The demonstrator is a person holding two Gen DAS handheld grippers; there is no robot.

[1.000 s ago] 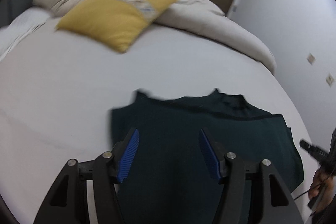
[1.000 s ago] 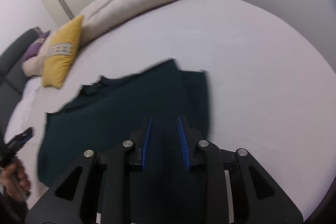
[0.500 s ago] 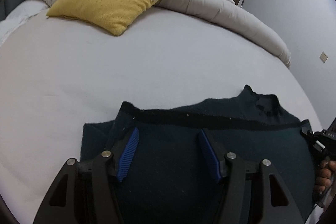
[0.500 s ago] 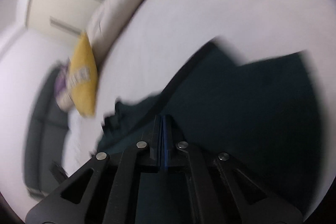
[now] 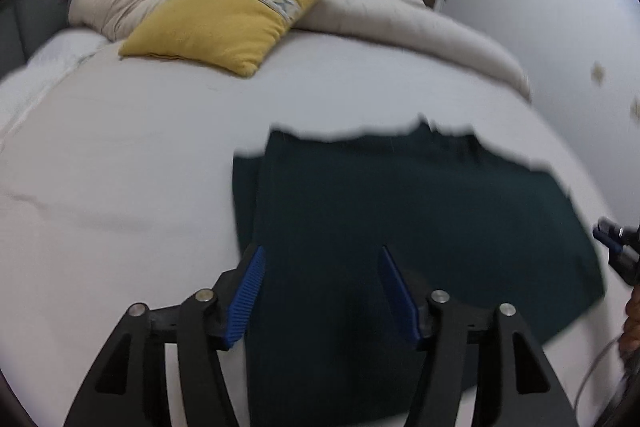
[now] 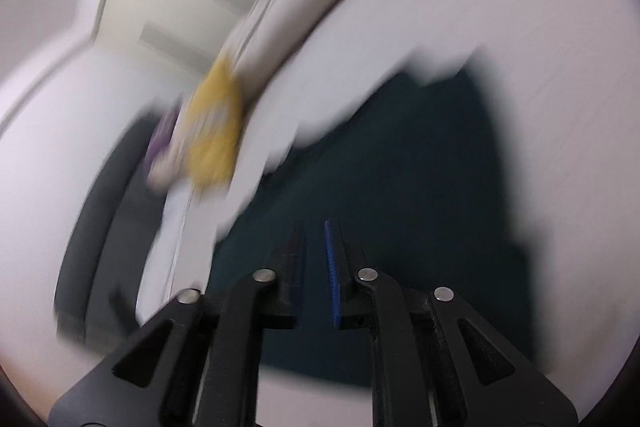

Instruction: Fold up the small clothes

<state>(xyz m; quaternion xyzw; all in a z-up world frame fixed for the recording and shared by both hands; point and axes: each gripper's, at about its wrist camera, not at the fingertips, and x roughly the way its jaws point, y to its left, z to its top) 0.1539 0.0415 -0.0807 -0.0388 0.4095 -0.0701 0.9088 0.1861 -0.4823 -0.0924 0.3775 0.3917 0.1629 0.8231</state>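
Left gripper (image 5: 320, 263) sits with its blue pads spread wide apart, hovering over the near part of a dark green shirt (image 5: 420, 219) and holding nothing. That shirt lies flat on the white bed (image 5: 140, 155), with a narrow strip folded along its left edge. Right gripper (image 6: 314, 239) has a small gap between its fingers, nothing visibly pinched, though the view is pretty blurry. Further back there's a yellow pillow (image 5: 224, 19) leaning on a beige duvet (image 5: 400, 19).

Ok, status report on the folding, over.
Left hand-held gripper open above the dark green garment. Right hand-held gripper slightly open, view blurred. Garment partly folded on the bed. Yellow pillow well clear.
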